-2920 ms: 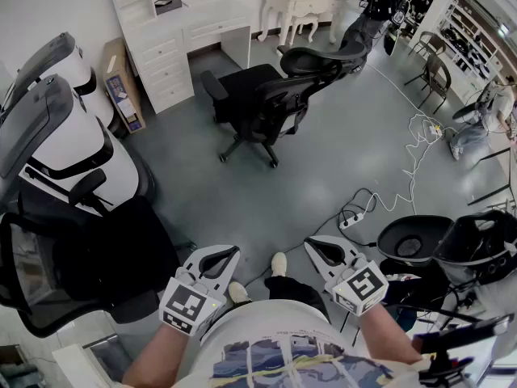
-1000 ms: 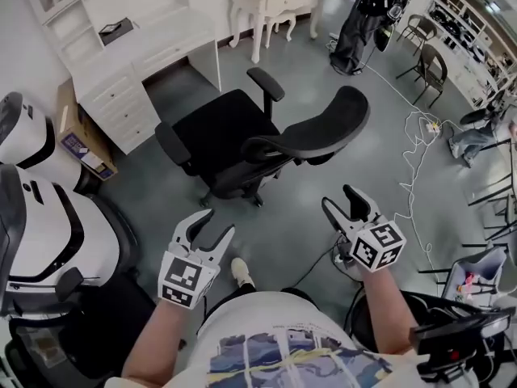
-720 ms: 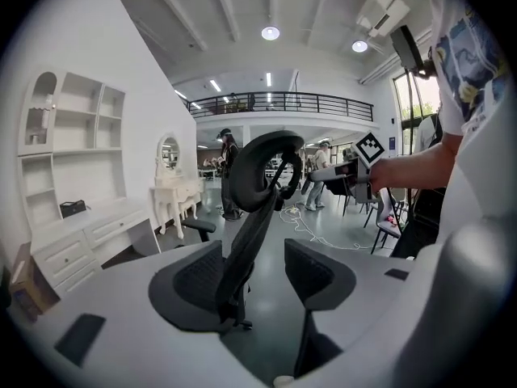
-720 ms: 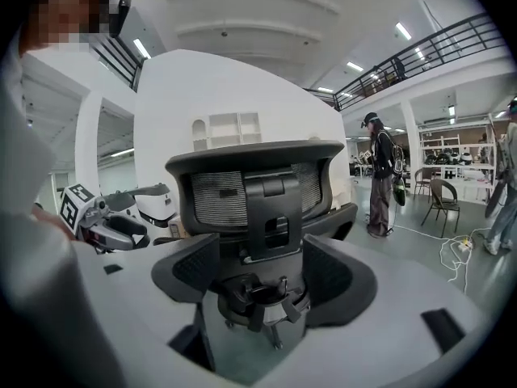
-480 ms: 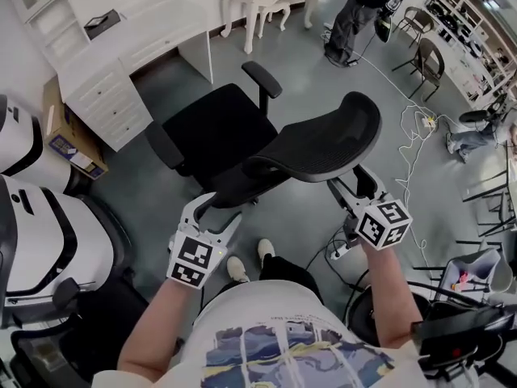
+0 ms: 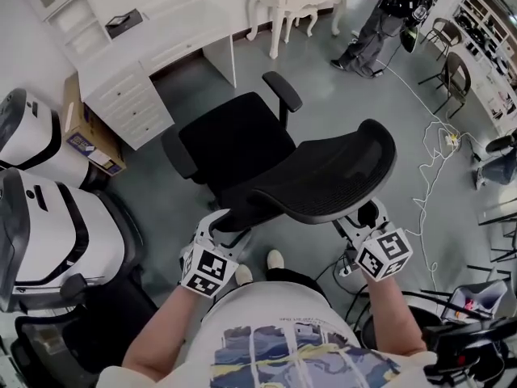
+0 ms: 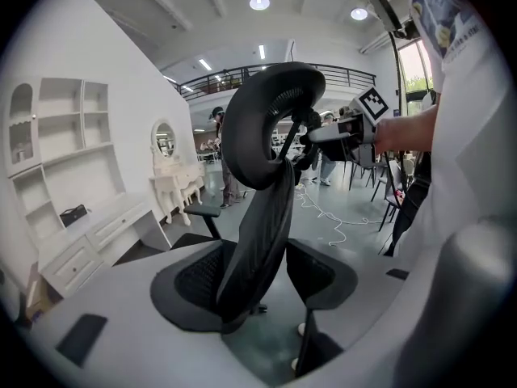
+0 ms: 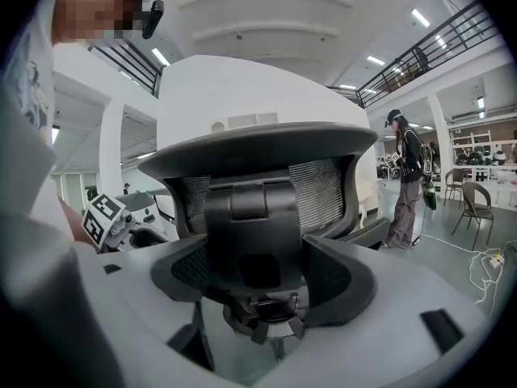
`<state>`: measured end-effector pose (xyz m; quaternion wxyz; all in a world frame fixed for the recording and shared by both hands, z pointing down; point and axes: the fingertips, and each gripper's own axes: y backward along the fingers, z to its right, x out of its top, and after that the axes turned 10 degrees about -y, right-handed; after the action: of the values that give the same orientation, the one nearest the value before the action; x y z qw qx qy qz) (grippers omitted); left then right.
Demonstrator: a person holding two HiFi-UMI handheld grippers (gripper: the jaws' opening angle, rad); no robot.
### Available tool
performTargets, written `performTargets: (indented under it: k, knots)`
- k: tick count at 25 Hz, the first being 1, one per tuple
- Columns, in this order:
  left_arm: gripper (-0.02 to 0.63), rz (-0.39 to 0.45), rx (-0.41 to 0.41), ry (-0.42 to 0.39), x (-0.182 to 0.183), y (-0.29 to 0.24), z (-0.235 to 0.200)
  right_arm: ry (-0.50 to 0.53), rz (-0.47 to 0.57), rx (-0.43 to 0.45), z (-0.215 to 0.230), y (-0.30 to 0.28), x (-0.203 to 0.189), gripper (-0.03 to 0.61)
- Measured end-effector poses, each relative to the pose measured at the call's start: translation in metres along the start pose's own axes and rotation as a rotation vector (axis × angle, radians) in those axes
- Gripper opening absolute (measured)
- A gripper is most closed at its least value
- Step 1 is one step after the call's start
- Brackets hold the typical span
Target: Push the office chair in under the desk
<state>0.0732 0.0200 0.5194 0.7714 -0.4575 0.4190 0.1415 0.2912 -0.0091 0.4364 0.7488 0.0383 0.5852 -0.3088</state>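
Office chair (image 6: 238, 144): we are bracketing backrest (image 6: 323, 176) with left gripper (image 6: 216, 231), right gripper (image 6: 361, 221), jaws spread wide, unclamped, readying push toward desk (image 6: 174, 27).

Office chair (image 6: 234, 140) black, mesh-patterned back; desk (image 6: 161, 39) white; floor (image 6: 339, 103) grey; cardboard box (image 6: 85, 132) brown.

Both bare forearms (image 6: 161, 330) reach forward, well apart. The left white two-jaw gripper (image 6: 220, 226) and right white two-jaw gripper (image 6: 362, 217) are level — jaws spread wide.
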Motion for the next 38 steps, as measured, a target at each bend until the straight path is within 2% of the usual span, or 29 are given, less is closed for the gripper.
performTargets:
  k: [7,14,28,38]
  knots:
    - [0.233,-0.021,0.022,-0.063,0.0,0.002,-0.002,0.007,-0.014,0.009,-0.003,-0.004,0.004,0.328]
    - [0.215,-0.039,0.008,-0.091,-0.001,0.0,-0.011,0.029,-0.038,0.039,-0.006,-0.013,0.008,0.328]
    - [0.213,-0.056,-0.003,-0.069,-0.011,-0.009,-0.067,0.032,-0.052,0.053,-0.013,-0.069,0.024,0.328]
    - [0.212,-0.058,-0.019,-0.091,-0.023,-0.02,-0.126,0.027,-0.069,0.042,-0.015,-0.124,0.037,0.328]
